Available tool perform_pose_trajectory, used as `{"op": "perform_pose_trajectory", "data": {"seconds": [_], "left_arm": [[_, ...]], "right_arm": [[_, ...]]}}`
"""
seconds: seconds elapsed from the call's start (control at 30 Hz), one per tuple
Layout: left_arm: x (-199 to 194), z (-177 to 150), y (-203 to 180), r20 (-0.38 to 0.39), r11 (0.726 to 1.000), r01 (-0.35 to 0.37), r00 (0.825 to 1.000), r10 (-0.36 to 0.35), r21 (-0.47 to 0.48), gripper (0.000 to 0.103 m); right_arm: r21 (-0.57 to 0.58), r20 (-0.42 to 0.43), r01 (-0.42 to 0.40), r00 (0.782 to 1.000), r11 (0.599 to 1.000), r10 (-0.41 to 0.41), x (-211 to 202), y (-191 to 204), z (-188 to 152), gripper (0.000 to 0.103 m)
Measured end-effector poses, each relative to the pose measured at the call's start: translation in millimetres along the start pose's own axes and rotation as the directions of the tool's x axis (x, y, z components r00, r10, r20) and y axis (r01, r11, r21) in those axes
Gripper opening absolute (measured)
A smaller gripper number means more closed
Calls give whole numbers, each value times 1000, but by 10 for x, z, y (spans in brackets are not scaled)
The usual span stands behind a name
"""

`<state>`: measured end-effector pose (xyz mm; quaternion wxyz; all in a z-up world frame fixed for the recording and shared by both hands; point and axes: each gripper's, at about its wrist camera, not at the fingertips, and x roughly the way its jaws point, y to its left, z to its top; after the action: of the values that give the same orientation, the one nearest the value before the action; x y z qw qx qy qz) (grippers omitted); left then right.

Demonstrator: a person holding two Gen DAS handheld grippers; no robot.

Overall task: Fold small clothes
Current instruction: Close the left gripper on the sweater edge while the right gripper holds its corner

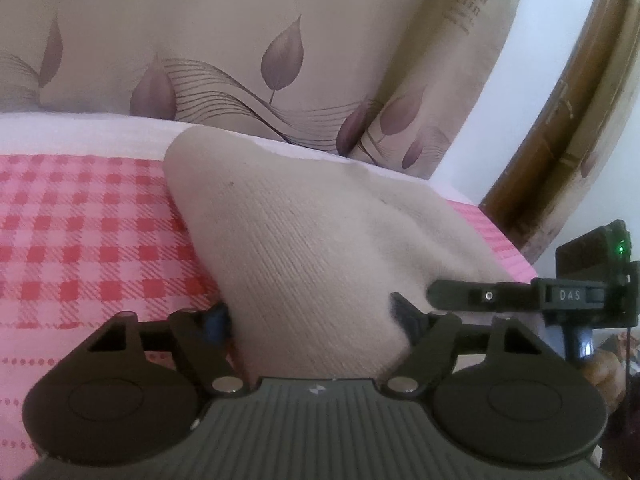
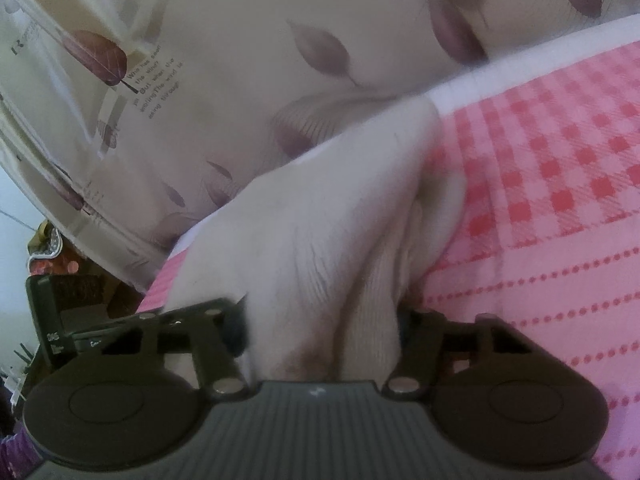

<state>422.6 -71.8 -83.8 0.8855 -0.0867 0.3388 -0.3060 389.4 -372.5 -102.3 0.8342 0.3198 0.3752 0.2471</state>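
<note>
While gathered between both grippers, beige garment (image 1: pixel 304 240), checked sheet (image 1: pixel 80 232).

Pink checked sheet (image 1: pixel 80 216) on bed; leaf-print curtain (image 1: pixel 200 40) behind; wooden door (image 1: pixel 576 92).

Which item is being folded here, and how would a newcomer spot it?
Find the pink checked bedsheet in front of the leaf-print curtain. On it lies a plain beige ribbed knit garment, bunched between both tools. It is the only unpatterned cloth.

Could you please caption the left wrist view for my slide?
Left gripper holding a beige ribbed knit garment above a pink-and-red checked bedsheet.
</note>
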Motion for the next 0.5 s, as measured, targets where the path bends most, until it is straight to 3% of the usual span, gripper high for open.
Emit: {"op": "perform_pose_trajectory", "data": {"seconds": [0.2,0.27,0.37,0.5], "left_arm": [[-68,15,-5,-12,1000,-6,1000,6,-8,72],[-66,40,19,-24,1000,-7,1000,7,-7,76],[-39,79,23,-27,998,-58,998,59,16,103],[36,111,117,-44,999,-43,998,42,-15,103]], "right_arm": [[88,28,-61,998,994,58,-54,-30,-76,59],[65,18,-35,999,997,34,-53,-5,-97,59],[73,5,-22,1000,997,22,-46,-11,-58,66],[62,20,-2,1000,998,1,-41,-24,1,72]]}}
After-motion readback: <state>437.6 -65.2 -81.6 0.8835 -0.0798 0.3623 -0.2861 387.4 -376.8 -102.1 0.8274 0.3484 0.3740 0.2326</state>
